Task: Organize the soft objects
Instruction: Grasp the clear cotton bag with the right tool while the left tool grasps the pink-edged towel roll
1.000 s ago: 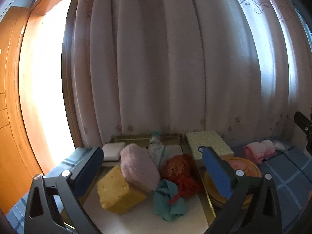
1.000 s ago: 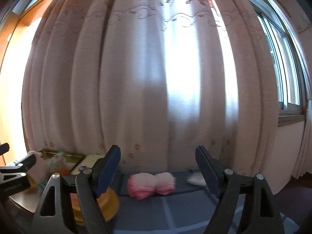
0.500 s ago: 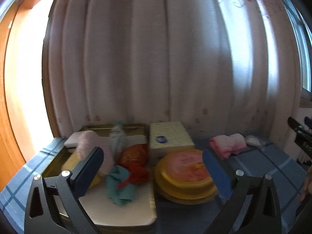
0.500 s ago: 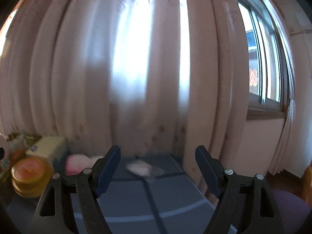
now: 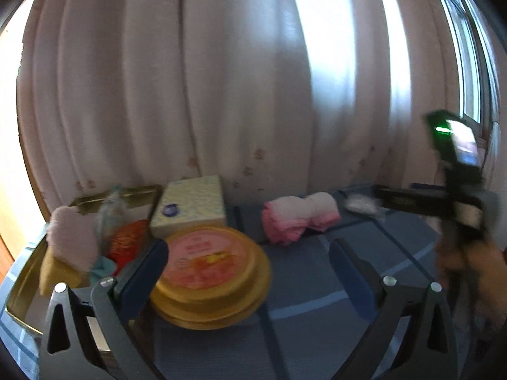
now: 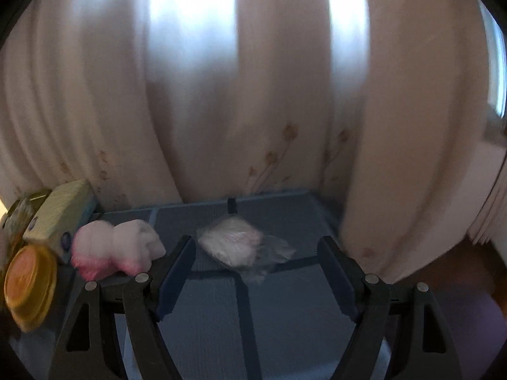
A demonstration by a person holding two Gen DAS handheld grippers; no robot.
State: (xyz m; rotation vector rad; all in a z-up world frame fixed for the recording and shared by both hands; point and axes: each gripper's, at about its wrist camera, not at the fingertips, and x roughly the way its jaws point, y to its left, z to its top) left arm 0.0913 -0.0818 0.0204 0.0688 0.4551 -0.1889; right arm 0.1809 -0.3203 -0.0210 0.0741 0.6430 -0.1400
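the left claw [image 5: 247,262] is held open above the counter [image 5: 317,285], which is covered by a blue checked cloth; nothing is gripped between its 2 fingers. just beyond its left finger a round yellow tin [image 5: 209,272] with a pink lid is seen, and behind that a pale yellow tissue box [image 5: 190,202]. to the left, a gold tray [image 5: 19,285] is filled with soft things: a pink fluffy piece [image 5: 69,237], a yellow sponge [image 5: 57,272], a red-orange bundle [image 5: 126,240] and a teal cloth [image 5: 104,267]. a pink and white fluffy toy [image 5: 298,218] is laid on the cloth beside the tissue box, apart from the tray.

the right claw [image 6: 255,264] is also held open and empty. a small clear bag [image 6: 234,243] with something white and pink inside is seen on the cloth just beyond and between its fingers, untouched. the toy is found to the left of the bag, near it. a pale curtain [image 6: 253,95] is hung behind the counter. both views are blurred.
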